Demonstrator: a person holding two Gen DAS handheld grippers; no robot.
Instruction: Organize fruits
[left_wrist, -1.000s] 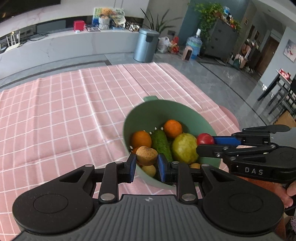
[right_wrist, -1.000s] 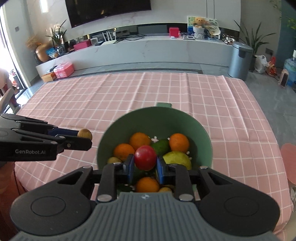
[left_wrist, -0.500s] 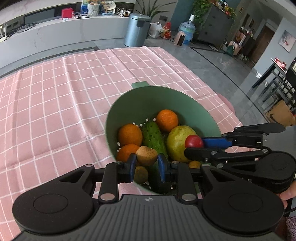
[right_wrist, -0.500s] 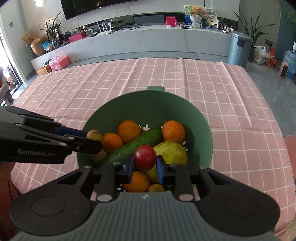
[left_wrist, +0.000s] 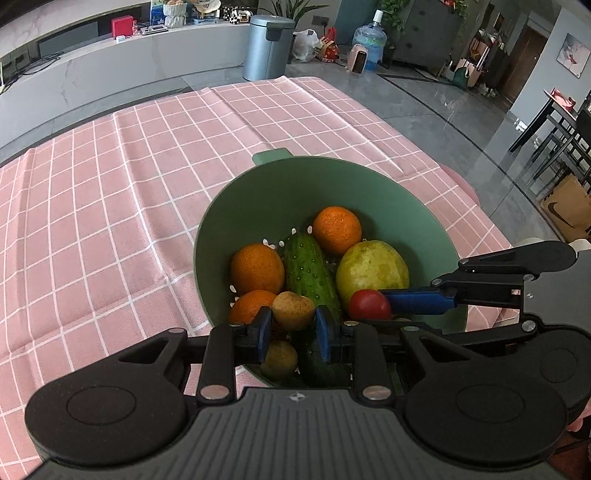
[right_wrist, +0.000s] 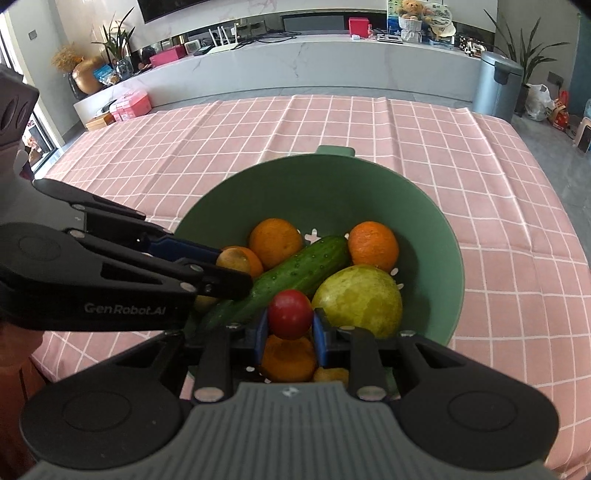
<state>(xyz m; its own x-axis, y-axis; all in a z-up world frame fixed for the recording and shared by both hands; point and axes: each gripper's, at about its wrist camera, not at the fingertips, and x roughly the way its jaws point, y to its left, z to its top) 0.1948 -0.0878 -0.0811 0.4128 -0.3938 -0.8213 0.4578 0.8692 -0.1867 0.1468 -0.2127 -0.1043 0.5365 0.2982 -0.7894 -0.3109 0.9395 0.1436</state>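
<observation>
A green colander bowl (left_wrist: 280, 184) (right_wrist: 332, 184) stands on the pink checked tablecloth (left_wrist: 110, 206). It holds several oranges (left_wrist: 337, 230), a cucumber (left_wrist: 310, 271) (right_wrist: 295, 275) and a large yellow-green fruit (left_wrist: 373, 269) (right_wrist: 358, 297). My left gripper (left_wrist: 292, 325) is shut on a small tan fruit (left_wrist: 293, 310) over the bowl's near left side; it also shows in the right wrist view (right_wrist: 236, 275). My right gripper (right_wrist: 290, 332) is shut on a small red tomato (right_wrist: 290, 314) (left_wrist: 370, 304) over the bowl's near right.
The table's right edge (left_wrist: 461, 173) drops to a grey floor. A grey bin (left_wrist: 269, 46) and a white counter (right_wrist: 295, 62) stand beyond the far edge. Bare tablecloth lies left of and behind the bowl.
Both grippers have moved forward and down over the bowl with their fruits still held. The bowl looks larger and closer in both views.
</observation>
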